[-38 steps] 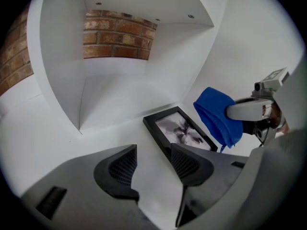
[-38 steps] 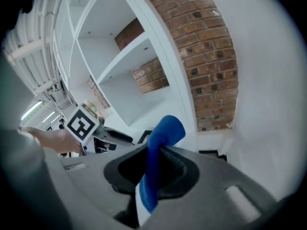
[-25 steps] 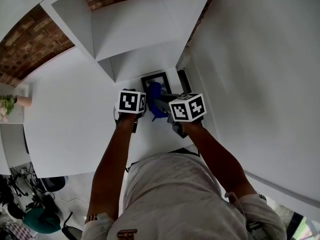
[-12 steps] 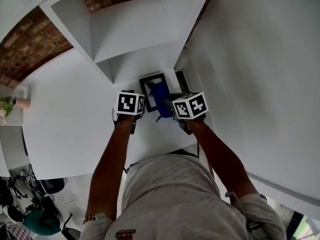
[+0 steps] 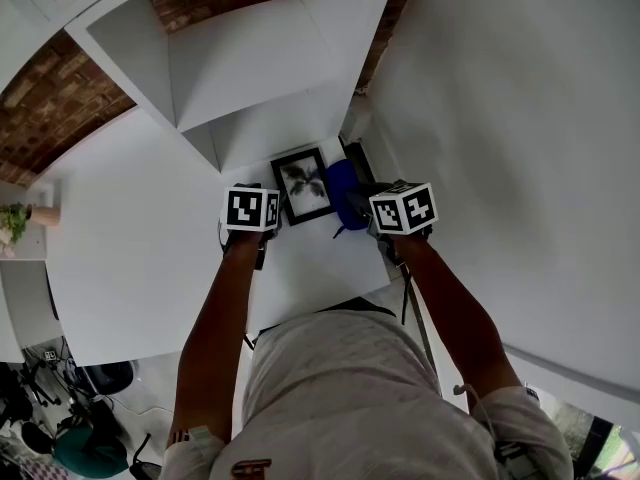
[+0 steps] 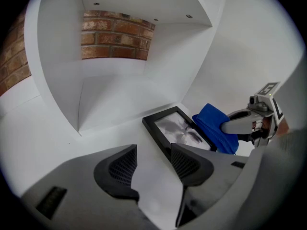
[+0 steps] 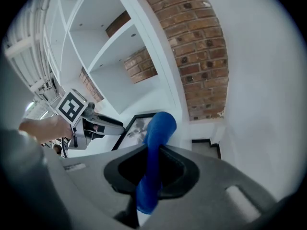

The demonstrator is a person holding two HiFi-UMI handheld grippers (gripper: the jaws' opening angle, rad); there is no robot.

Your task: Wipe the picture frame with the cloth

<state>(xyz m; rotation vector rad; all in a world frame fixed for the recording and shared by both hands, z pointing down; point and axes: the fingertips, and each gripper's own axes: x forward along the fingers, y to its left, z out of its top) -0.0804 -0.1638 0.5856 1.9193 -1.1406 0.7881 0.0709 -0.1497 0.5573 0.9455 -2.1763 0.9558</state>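
A black picture frame [image 5: 303, 185] with a grey print lies flat on the white desk [image 5: 130, 238]; it also shows in the left gripper view [image 6: 180, 131] and the right gripper view [image 7: 136, 128]. My right gripper [image 7: 151, 169] is shut on a blue cloth [image 7: 154, 150], which sits just right of the frame [image 5: 342, 190] and touches its right edge [image 6: 215, 128]. My left gripper [image 6: 152, 166] is open and holds nothing, hovering just left of and before the frame's near corner [image 5: 250, 211].
White shelving [image 5: 240, 58] rises behind the frame and a white panel [image 5: 520, 148] stands to the right. Brick wall [image 5: 60, 88] shows at the back. A small potted plant [image 5: 15, 218] stands at the far left.
The right gripper has carried the blue cloth rightward off the frame's glass to its right edge, uncovering the print. The left gripper has stayed roughly where it was.
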